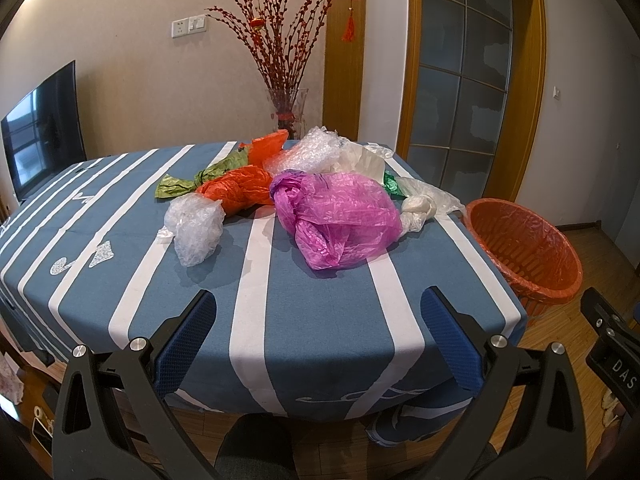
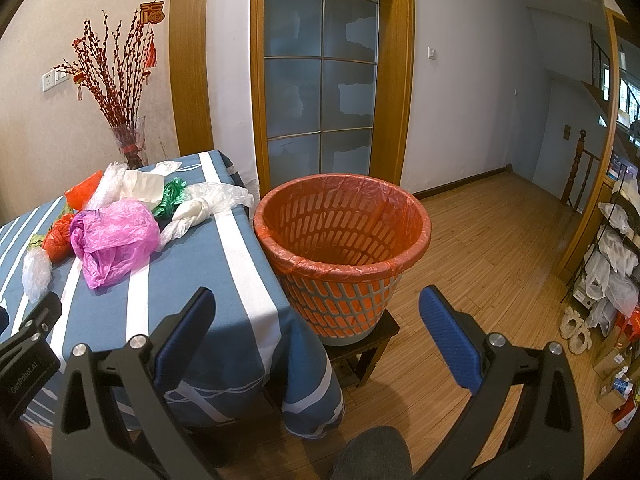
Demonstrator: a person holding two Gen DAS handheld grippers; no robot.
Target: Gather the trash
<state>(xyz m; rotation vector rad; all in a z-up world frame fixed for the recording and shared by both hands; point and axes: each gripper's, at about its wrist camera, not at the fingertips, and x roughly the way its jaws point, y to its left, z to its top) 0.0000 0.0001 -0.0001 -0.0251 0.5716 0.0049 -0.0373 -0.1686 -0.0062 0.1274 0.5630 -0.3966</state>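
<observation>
Hovering with jaws apart and empty, both grippers are starting collection; next, the left gripper (image 1: pixel 318 312) likely needs the knotted magenta plastic bag (image 1: pixel 340 216), destined for the orange-lined slatted wastebasket (image 2: pixel 344 240) beside the striped table's (image 1: pixel 256 300) right edge, right gripper (image 2: pixel 316 312) waiting.

Plastic bags (image 1: pixel 340 216) on striped tablecloth (image 1: pixel 256 304)
</observation>
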